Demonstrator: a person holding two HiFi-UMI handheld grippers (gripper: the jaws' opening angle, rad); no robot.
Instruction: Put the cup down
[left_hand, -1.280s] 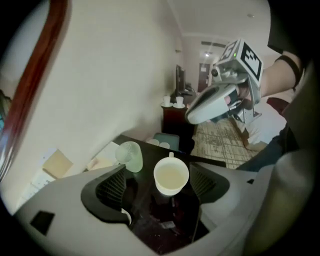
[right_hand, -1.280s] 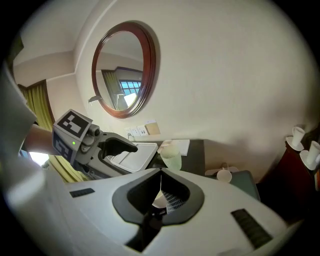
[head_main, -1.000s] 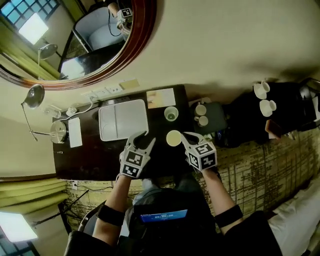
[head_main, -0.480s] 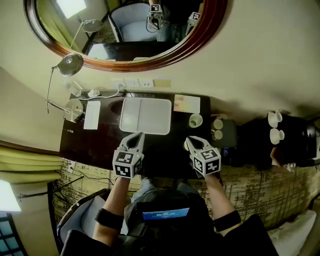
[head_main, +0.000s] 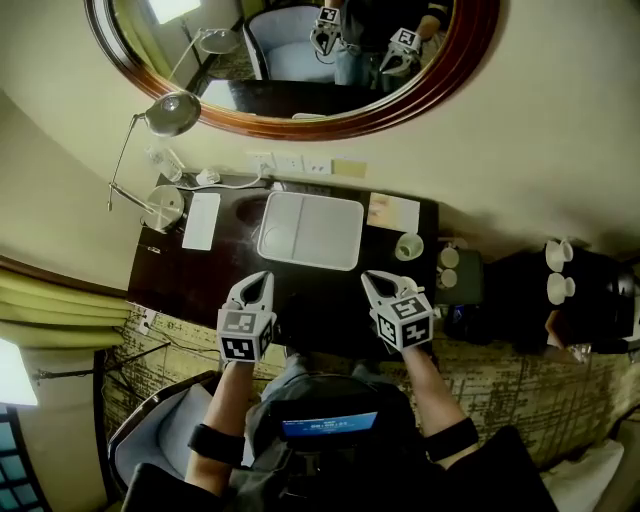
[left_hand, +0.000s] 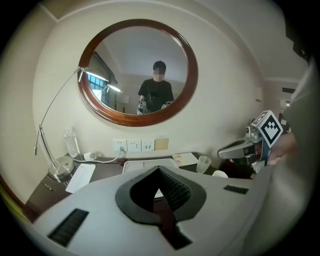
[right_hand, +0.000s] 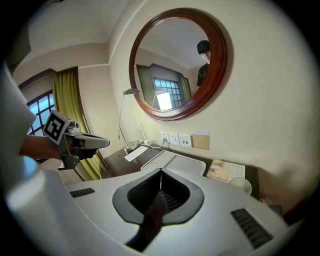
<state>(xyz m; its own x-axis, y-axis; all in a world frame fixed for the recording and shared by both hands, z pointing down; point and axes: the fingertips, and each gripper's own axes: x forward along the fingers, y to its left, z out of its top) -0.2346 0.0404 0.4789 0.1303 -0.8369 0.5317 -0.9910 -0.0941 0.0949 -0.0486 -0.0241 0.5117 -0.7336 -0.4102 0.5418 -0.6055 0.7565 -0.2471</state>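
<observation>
The cup (head_main: 408, 246) stands on the dark desk (head_main: 200, 275), clear of both my tools. It is near the desk's right edge, just right of the white tray (head_main: 310, 228) and just beside the card (head_main: 393, 212) that lies against the wall. From the head view it sits beyond the right gripper (head_main: 368, 277) and off to its right, apart from the fingertips, and well apart from the left gripper (head_main: 262, 277), which hangs over the desk's near edge in front of the tray. The cup is upright, mouth up, so its long axis runs straight up from the desk. In the left gripper view I see it as a pale translucent tumbler to the right of my jaws. In the right gripper view it shows low at the right as a round rim seen from above. Both pairs of fingers are pressed fully together, tip against tip, with nothing between them, and neither touches the cup, tray or desk.
</observation>
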